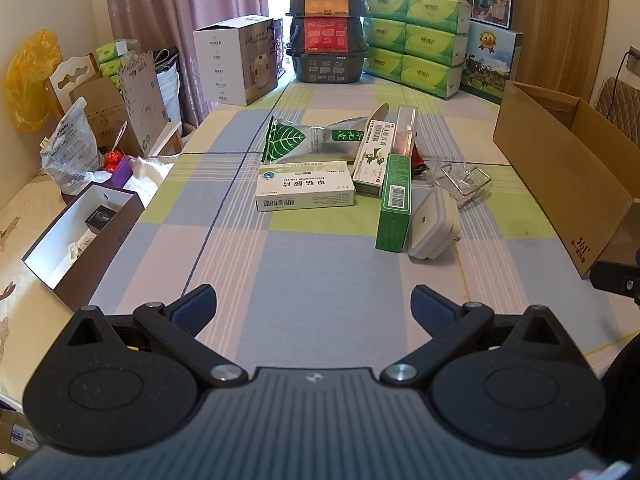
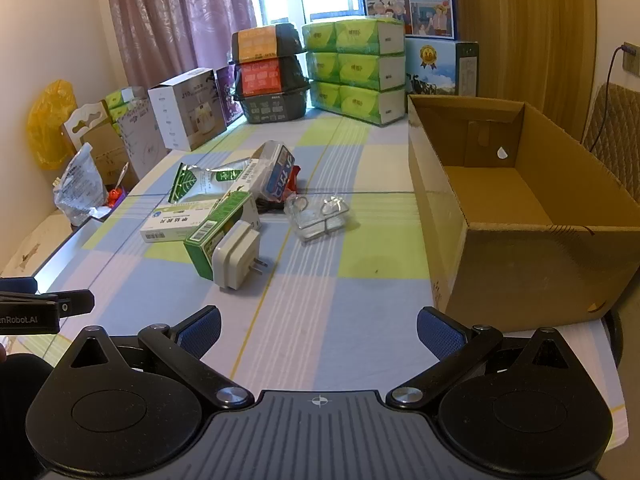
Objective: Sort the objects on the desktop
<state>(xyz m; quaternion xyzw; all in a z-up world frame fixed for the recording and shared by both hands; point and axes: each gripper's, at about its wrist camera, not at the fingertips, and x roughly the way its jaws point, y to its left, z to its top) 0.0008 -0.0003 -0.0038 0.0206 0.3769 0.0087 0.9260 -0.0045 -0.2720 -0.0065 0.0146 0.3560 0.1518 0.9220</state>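
- The pale grey plastic plug adapter (image 2: 236, 258) lies left of centre in my right view, nearest piece of the clutter, leaning against the green cardboard carton (image 2: 218, 232).
- The open brown cardboard box (image 2: 520, 264) fills the right side, nothing visible inside.
- My right gripper (image 2: 319, 334) and left gripper (image 1: 313, 309) are spread wide, holding nothing, above the checked tablecloth (image 1: 320, 272).
- I'd pinch the adapter across its flat sides, clear of the prongs.

We see the cluster of small items mid-table: the medicine box (image 1: 305, 186) lies left of the upright carton (image 1: 395, 202), with the plug adapter (image 1: 434, 223) touching that carton's right side. The foil pouch (image 1: 308, 138) lies behind them, the clear plastic holder (image 1: 464, 181) to the right, and the cardboard box (image 2: 516, 216) stands at the table's right edge.
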